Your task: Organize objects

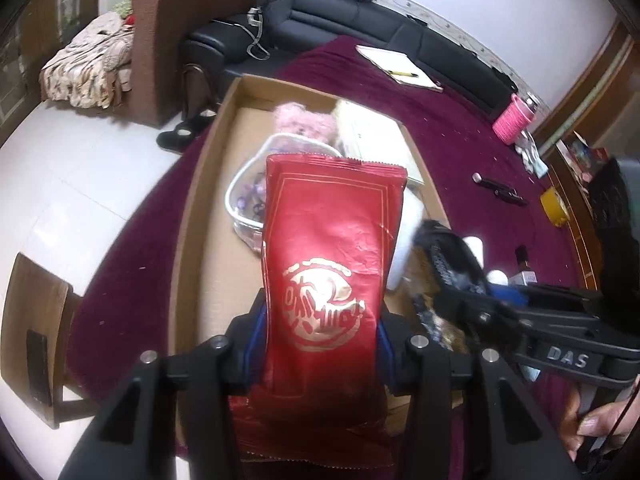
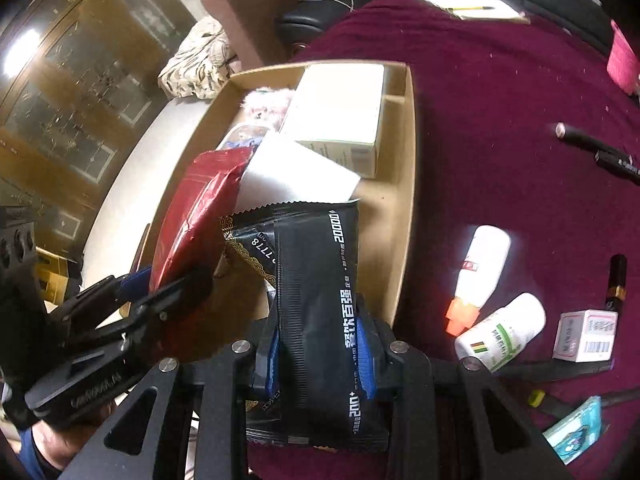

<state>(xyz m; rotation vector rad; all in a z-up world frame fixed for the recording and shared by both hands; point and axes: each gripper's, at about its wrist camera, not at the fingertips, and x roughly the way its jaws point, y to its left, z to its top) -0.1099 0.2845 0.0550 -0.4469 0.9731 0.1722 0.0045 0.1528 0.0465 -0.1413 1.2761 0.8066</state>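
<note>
My left gripper is shut on a red foil packet with a gold emblem, held over the cardboard tray. My right gripper is shut on a black packet with white print, held over the tray's near right part. In the right wrist view the left gripper and the red packet sit just left of the black one. In the left wrist view the right gripper with the black packet is at the right. The tray holds a white box, a pink plush toy, a clear pouch and a white item.
On the maroon cloth right of the tray lie two white bottles, a small box, a dark tube, black pens, a teal item, a pink object and a notepad with pen. A black sofa is behind.
</note>
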